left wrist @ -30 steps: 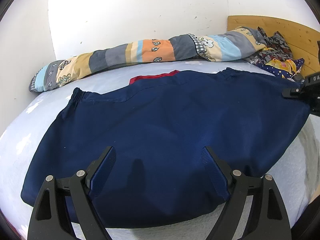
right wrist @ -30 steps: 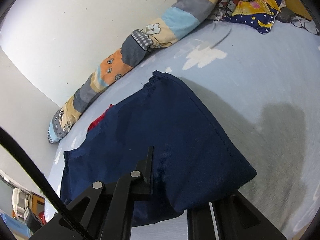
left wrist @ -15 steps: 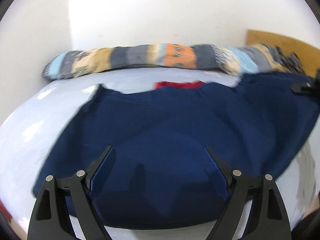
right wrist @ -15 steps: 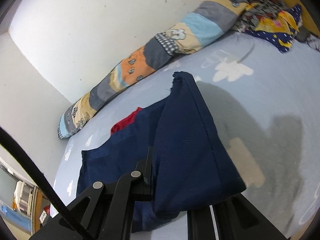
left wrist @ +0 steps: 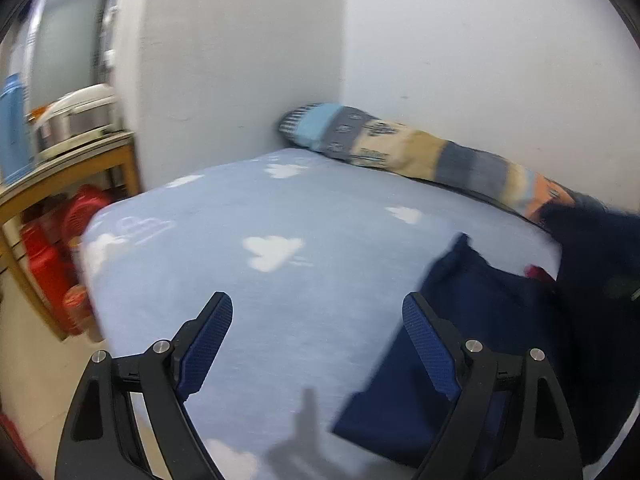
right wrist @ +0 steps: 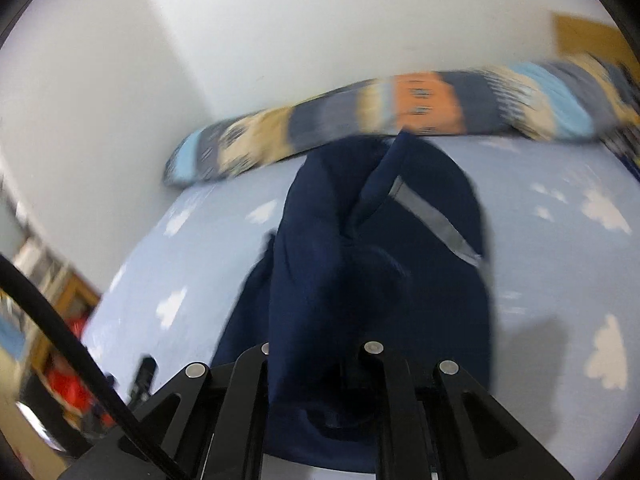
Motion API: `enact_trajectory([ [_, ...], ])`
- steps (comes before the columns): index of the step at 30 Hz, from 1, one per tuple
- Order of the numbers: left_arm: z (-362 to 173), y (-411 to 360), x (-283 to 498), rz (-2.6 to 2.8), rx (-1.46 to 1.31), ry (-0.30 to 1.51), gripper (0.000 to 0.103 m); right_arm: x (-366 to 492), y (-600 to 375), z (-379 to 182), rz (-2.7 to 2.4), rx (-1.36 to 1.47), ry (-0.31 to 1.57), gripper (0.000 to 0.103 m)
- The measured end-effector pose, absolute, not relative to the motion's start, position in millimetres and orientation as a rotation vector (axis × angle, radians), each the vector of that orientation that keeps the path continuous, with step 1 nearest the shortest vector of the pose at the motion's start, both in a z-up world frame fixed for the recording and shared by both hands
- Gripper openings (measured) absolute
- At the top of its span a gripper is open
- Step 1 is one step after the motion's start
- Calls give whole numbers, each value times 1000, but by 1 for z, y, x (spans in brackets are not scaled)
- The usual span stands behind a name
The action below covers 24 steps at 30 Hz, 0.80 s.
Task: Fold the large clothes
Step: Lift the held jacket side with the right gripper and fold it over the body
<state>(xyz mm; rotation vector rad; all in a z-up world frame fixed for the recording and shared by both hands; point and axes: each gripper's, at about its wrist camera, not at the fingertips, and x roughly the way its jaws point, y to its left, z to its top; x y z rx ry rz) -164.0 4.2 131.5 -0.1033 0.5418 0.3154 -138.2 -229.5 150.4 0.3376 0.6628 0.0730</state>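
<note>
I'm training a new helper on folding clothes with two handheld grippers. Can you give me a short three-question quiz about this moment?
1. True or false: the left gripper grips the navy garment.
2. Which gripper is shut on the garment? A) left B) right C) both
3. Fill in: a long patchwork ____ lies along the wall, behind the cloud-print bedsheet.

Key: 1 false, its jaws stand open over the sheet, nothing between them. 2 B, the right gripper has the cloth bunched between its fingers. 3 pillow.
</note>
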Motion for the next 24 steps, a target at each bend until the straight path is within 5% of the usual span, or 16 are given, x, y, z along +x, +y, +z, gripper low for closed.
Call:
enact_trajectory([
  [8,135,43,-163,358,-174,574,86,-93,-122,52,61,45,790,12],
  [16,141,42,-168,389,-210,526,86,-107,-118,86,111,56,659,12],
  [24,140,50,-170,398,-250,529,86,-114,-89,45,198,-62,717,12],
])
